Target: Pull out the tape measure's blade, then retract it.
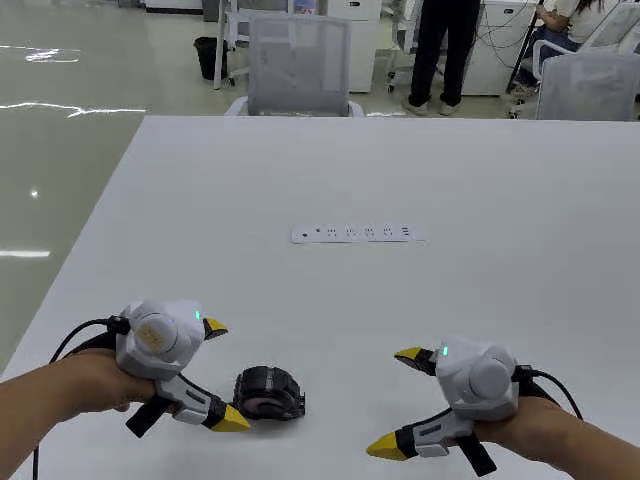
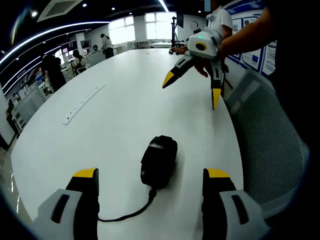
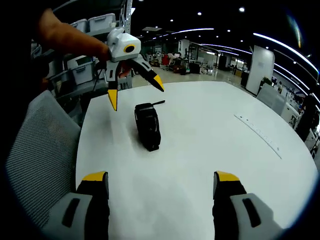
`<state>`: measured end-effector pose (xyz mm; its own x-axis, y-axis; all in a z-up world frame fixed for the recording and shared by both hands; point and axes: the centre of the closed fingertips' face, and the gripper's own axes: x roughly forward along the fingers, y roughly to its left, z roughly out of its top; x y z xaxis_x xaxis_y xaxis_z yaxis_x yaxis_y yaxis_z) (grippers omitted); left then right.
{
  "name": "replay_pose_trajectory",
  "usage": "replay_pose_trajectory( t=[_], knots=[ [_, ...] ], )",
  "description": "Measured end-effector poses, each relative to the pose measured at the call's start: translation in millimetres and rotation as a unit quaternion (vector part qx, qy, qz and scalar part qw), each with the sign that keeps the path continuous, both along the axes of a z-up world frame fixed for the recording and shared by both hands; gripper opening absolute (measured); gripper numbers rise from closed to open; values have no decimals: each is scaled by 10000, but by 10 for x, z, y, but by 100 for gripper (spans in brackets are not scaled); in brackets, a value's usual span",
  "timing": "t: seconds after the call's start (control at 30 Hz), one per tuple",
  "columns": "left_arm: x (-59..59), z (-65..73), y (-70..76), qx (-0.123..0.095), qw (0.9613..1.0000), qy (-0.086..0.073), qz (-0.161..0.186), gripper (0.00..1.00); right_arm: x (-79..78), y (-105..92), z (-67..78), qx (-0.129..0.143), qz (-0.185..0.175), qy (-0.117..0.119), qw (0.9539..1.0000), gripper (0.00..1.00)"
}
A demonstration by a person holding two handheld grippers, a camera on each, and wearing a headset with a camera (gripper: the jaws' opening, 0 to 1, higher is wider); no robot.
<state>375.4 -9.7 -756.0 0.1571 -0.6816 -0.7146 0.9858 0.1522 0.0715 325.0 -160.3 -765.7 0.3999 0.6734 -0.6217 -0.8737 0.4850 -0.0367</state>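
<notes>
Step one isn't started: blade not yet out, nothing gripped. The tape measure [image 1: 268, 393] lies on its side on the white table [image 1: 350, 180], near your edge, at roughly 7 o'clock from table centre. Your left gripper [image 1: 222, 373] sits just beside it at its 9 o'clock, jaws wide open and empty, with the case lined up between them in the left gripper view. Your right gripper [image 1: 396, 400] is at the tape's 3 o'clock, well apart, also wide open and empty. My read on the next move: clamp the case with the left, then bring the right in for the blade tip. I can't tell which end the hook is on, so check before closing. Count: one tape measure with one wrist strap [image 2: 125, 215], two grippers, one power strip [image 1: 358, 234] at the tape's 1 o'clock.
</notes>
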Motion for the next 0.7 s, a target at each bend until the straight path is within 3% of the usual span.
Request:
replay_pose_trajectory(
  t=[0.1, 0.13, 0.4, 0.7],
  knots=[
    [-12, -37, -44, 123, 9998, -5, -147, 80, 28, 90, -14, 81, 81, 78, 9999, 87],
    [-17, -58, -65, 152, 9997, 6, -195, 78, 36, 163, 1, 304, -18, 228, 9993, 87],
    [-56, -147, -159, 235, 9986, 175, -448, 72, 160, 398, -46, 268, 233, 272, 9990, 82],
    [-55, -196, -276, 400, 9963, 183, -732, 66, 246, 629, -116, 45, 647, 294, 9975, 73]
  ],
)
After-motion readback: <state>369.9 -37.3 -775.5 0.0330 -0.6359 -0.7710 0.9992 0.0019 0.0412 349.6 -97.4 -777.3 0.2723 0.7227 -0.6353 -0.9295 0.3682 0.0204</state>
